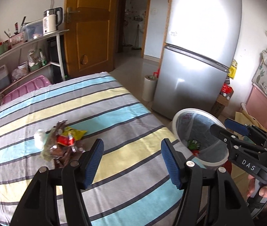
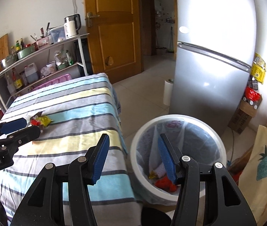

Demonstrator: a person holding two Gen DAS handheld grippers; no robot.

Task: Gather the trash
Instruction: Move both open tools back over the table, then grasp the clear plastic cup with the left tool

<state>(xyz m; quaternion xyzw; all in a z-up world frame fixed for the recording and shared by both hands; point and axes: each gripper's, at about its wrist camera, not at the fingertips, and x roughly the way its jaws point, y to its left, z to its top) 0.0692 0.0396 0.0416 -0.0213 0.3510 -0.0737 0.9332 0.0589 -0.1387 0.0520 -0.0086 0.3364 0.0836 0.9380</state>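
Filling the right half of the room, a tall silver fridge (image 1: 199, 56) is standing against the wall, and everything else is best placed from it. Left of the fridge, a wooden door (image 1: 90, 28) is hanging beside an open doorway, and farther left again a metal shelf rack (image 1: 26, 43) is carrying a white kettle (image 1: 51, 20) and bottles. Down and left of the fridge, a counter covered with a striped cloth (image 1: 95, 103) is taking up the middle of both views. Just in front of the fridge's foot, a white trash bin (image 2: 176, 150) lined with a clear bag is sitting on the floor beside the counter's edge, with a few wrappers lying at its bottom. Well to the left of the fridge, a small pile of trash (image 1: 61, 143), crumpled wrappers in red, yellow and brown plus a white wad, is lying on the cloth. The left gripper (image 1: 132, 160) is hovering over the counter beside that pile, its fingers spread apart and holding nothing. The right gripper (image 2: 133, 158) is hanging by the bin's rim, its fingers likewise spread and empty.
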